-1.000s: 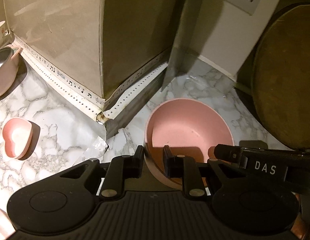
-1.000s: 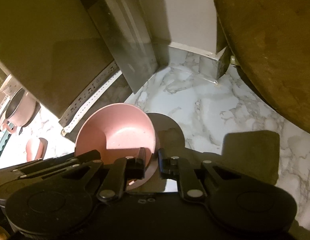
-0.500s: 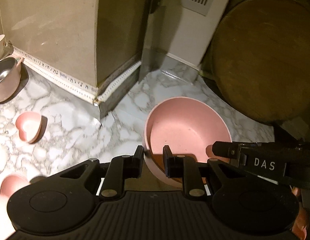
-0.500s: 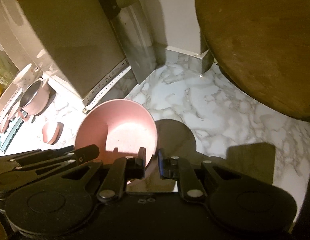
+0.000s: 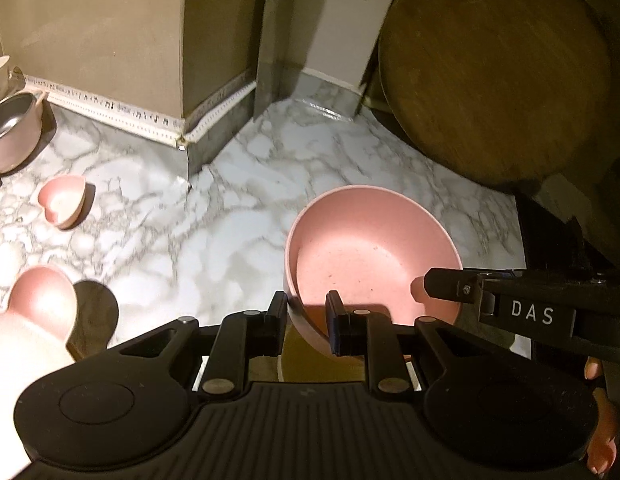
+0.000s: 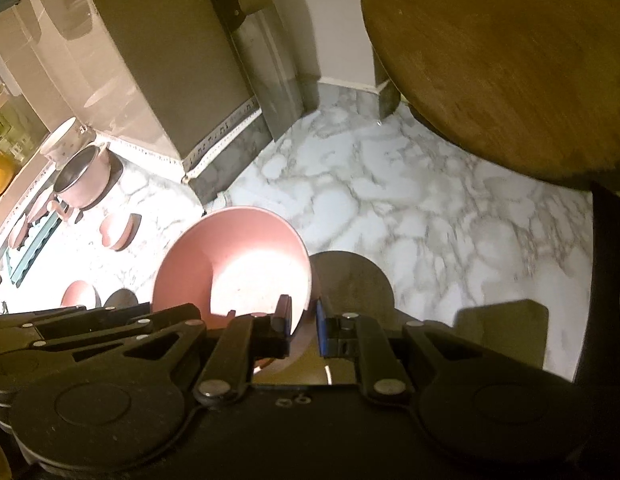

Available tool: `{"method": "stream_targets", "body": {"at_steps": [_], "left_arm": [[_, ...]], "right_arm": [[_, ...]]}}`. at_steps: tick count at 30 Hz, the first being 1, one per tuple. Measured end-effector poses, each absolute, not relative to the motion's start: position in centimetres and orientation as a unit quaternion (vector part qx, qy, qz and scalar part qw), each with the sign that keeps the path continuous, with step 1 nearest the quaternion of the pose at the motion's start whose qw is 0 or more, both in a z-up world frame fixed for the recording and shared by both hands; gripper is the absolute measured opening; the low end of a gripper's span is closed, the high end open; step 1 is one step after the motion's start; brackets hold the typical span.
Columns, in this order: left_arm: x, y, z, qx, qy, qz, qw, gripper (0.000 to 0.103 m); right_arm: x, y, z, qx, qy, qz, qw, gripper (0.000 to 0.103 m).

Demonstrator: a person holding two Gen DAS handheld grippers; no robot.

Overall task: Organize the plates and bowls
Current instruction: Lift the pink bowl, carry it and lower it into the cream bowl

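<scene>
- My left gripper [image 5: 306,322] is clamped on the near rim of the pink bowl [image 5: 369,256]; my right gripper [image 6: 302,326] pinches its opposite rim at 3 o'clock.
- The bowl hangs above the marble counter [image 6: 429,216], casting its shadow there.
- Open marble lies at 12 o'clock.
- The round wooden board [image 5: 493,68] crowds 1 o'clock; the wall corner [image 5: 182,136] juts in at 11.
- A heart-shaped dish [image 5: 62,200] sits at 10 o'clock.

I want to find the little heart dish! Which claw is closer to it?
Left. The left claw, clamped on the pink bowl, is on the bowl's side facing the heart dish; the right claw grips the far rim.
</scene>
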State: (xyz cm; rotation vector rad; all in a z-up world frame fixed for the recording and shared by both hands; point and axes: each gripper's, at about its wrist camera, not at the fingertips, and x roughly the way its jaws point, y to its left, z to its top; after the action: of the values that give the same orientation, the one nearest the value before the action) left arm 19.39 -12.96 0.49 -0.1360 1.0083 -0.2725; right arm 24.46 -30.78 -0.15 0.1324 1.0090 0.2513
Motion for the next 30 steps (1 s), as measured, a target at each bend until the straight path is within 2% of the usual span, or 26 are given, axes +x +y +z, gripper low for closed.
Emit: {"method": "stream_targets", "body": {"at_steps": [11, 30], "left_arm": [[17.0, -13.4, -0.3, -0.049, 0.496, -0.139, 0.856, 0.02], [17.6, -13.9, -1.5, -0.045, 0.514, -0.134, 0.846, 0.02]], "right_arm": [[21.1, -31.2, -1.3, 0.076, 0.493, 0.11, 0.86, 0.011], [21.1, -31.5, -2.8, 0.081, 0.513, 0.105, 0.848, 0.011]]}}
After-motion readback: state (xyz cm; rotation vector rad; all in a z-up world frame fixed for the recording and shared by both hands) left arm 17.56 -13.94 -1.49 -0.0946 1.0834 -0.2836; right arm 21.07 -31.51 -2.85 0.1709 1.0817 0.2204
